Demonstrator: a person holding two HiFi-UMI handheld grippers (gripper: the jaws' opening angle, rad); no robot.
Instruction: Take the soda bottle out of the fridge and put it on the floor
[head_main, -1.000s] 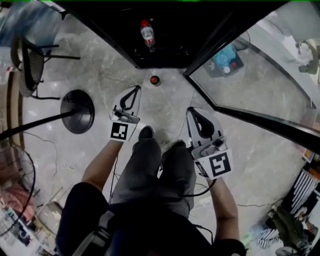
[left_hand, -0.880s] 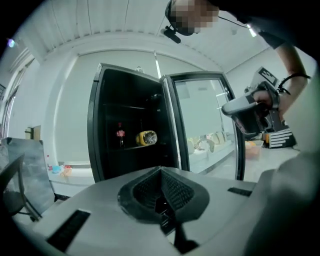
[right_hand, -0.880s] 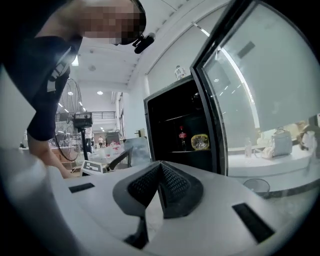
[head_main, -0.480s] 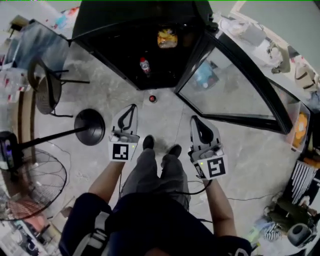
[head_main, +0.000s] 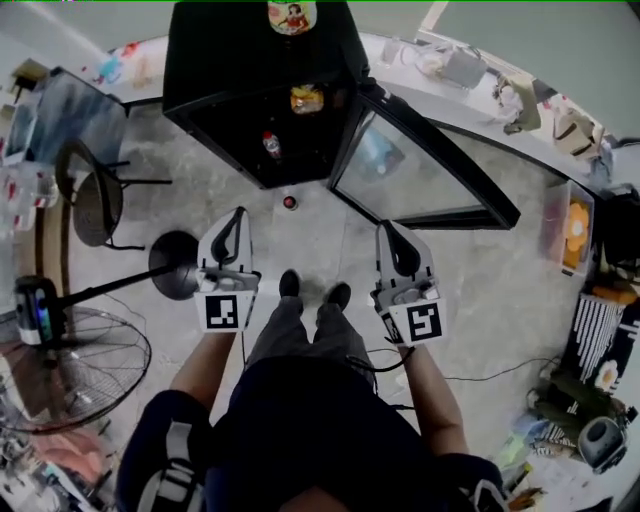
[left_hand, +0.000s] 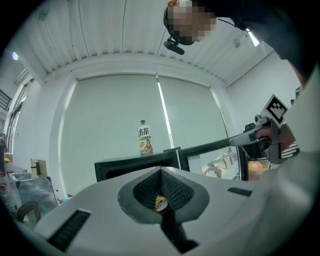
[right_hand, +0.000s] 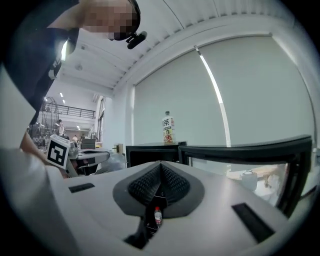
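Jaws pressed together on the left hand-held gripper (head_main: 236, 225) and the right hand-held gripper (head_main: 392, 248) alike, nothing gripped, both held level above the shoes (head_main: 290, 284). Further out, just before the open fridge (head_main: 230, 50), a dark red-capped soda bottle (head_main: 290, 202) upright on the floor (head_main: 480, 290) (most likely the task's own, already out). Seemingly only backing off left: step away without nudging it, steer clear of the glass door (head_main: 410, 170), leave the clear bottle (head_main: 271, 145) inside alone.
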